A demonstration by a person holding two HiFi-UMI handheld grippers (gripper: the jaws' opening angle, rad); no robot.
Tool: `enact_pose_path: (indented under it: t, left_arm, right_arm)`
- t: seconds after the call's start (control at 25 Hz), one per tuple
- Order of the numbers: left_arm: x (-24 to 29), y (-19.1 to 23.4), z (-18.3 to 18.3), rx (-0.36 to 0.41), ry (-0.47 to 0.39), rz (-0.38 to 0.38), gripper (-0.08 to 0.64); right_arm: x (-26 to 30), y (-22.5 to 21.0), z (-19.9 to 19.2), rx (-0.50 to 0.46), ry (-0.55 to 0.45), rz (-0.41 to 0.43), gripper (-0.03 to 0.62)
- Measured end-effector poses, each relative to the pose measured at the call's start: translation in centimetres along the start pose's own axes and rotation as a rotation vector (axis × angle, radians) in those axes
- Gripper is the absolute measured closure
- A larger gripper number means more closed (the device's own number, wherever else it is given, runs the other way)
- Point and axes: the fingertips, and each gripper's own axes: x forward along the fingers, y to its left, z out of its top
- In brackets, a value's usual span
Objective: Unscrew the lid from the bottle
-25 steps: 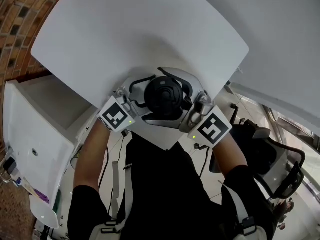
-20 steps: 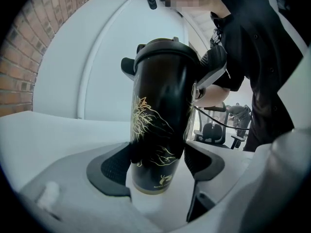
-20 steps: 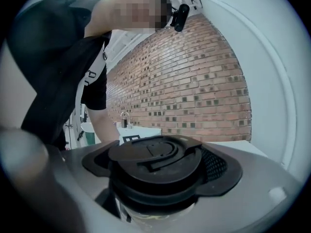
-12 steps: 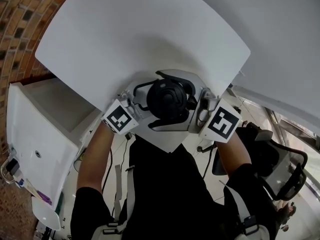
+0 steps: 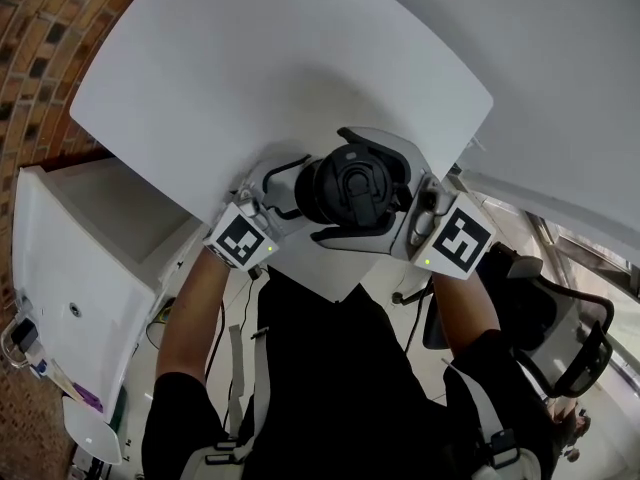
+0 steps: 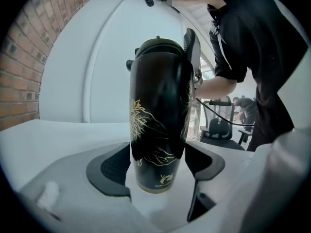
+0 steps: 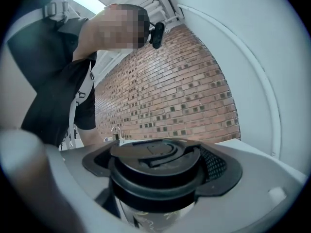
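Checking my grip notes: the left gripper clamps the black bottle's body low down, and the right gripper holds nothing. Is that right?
Not quite. The right gripper is not empty: the right gripper view shows its jaws closed around the lid. The left gripper does clamp the black bottle by its body, low down.

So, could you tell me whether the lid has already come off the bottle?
No, in the left gripper view the lid sits flush on top of the bottle, with no gap between them.
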Motion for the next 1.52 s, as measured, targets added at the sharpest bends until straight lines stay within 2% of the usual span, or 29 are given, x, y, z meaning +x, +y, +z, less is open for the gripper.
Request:
enact_pose_path:
  t: [0.08,0.2,0.48,0.56,0.72,0.96,1.12,1.16,1.2,1.32,1.52]
  left_arm:
    - [-0.2,0.0,0.4,0.015,-0.006,0.051,0.189]
    - [-0.9,1.0,-0.1,-0.023,-0.020,0.117,0.158]
    - [-3.1,-1.1,-2.7,-0.053,0.065,0.142,0.156]
    - [-4.1,-1.5,-2.4,-0.093,0.063,0.175,0.160]
    - [-6.3,-3.3,-0.1,-0.192,0.036,0.247,0.164]
    - [-9.4,-7.1,5.6,-0.216,-0.024,0.312,0.172]
    - [-10.9,-8.1,7.2,-0.198,-0.038,0.376,0.234]
    - [-11.3,-8.0,7.4,-0.186,-0.036,0.394,0.379]
    - [-11.5,-8.2,7.6,-0.178,-0.042,0.399,0.557]
    - [-12.5,-10.4,8.5,-0.173,-0.070,0.350,0.560]
    - [-15.8,-13.8,10.4,-0.090,-0.083,0.284,0.558]
  right_arm:
    - [-1.0,-0.1,0.3,0.014,-0.017,-0.033,0.101]
    - [-1.8,-0.7,0.3,0.031,-0.035,-0.071,0.101]
    - [-2.6,0.0,1.0,0.027,-0.064,-0.096,0.101]
    - [-2.4,0.9,1.9,0.017,-0.074,-0.083,0.101]
    - [-2.4,4.3,4.2,-0.003,-0.097,-0.051,0.101]
    - [-2.8,9.2,6.8,-0.065,-0.090,0.014,0.101]
    - [-2.7,11.9,8.2,-0.116,-0.111,0.034,0.101]
    - [-2.7,12.4,8.3,-0.129,-0.116,0.031,0.101]
    - [-2.7,13.0,8.3,-0.132,-0.118,0.024,0.101]
    - [-3.4,14.8,7.8,-0.107,-0.117,-0.022,0.101]
    - [-3.3,18.3,8.2,-0.116,-0.123,-0.134,0.101]
